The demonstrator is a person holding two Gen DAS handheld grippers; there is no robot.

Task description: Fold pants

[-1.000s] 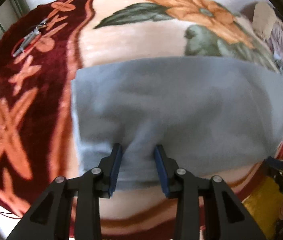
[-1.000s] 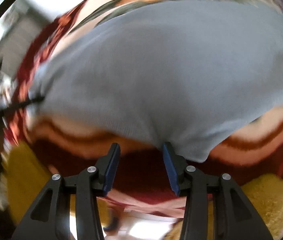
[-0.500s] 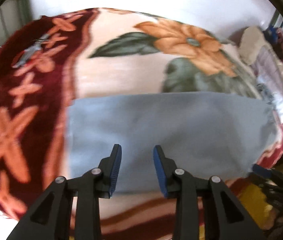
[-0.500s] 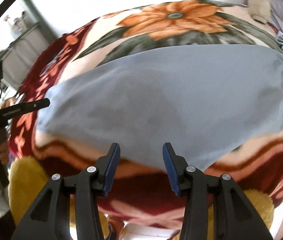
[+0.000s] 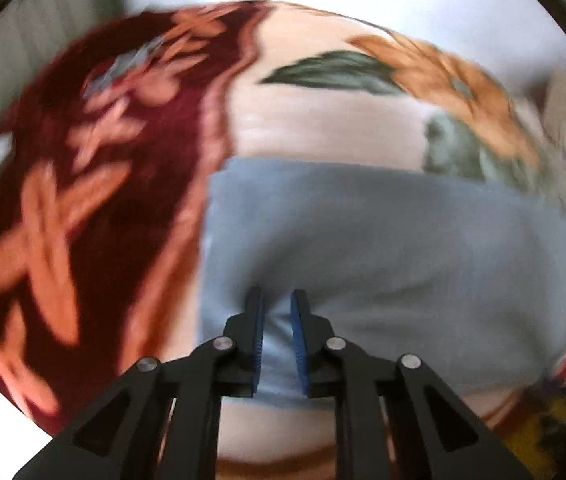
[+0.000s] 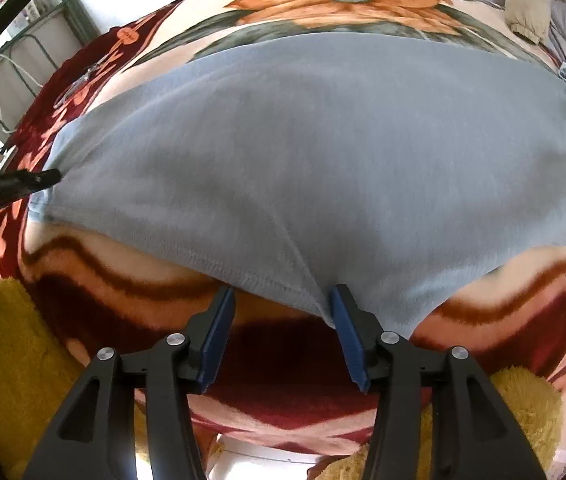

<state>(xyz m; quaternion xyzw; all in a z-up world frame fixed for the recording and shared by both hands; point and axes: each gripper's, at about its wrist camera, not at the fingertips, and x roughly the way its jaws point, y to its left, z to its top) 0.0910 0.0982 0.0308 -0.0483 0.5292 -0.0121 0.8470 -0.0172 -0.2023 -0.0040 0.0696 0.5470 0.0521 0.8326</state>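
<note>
A plush fleece blanket in dark red and peach with big orange flowers is covering my bed, something fuzzy and yellow is poking out below, and rumpled beige cloth is sitting far right.

Left gripper jaws closing onto pants

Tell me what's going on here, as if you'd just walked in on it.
A person with a gripper in each hand is folding grey pants that lie spread on a flowered blanket. The left gripper is closing on a pinch of fabric near one end of the pants. The right gripper sits at the near edge with its jaws opening, the hem between them but not clamped. The pants lie flat, already doubled over lengthwise by the look of it.
</note>
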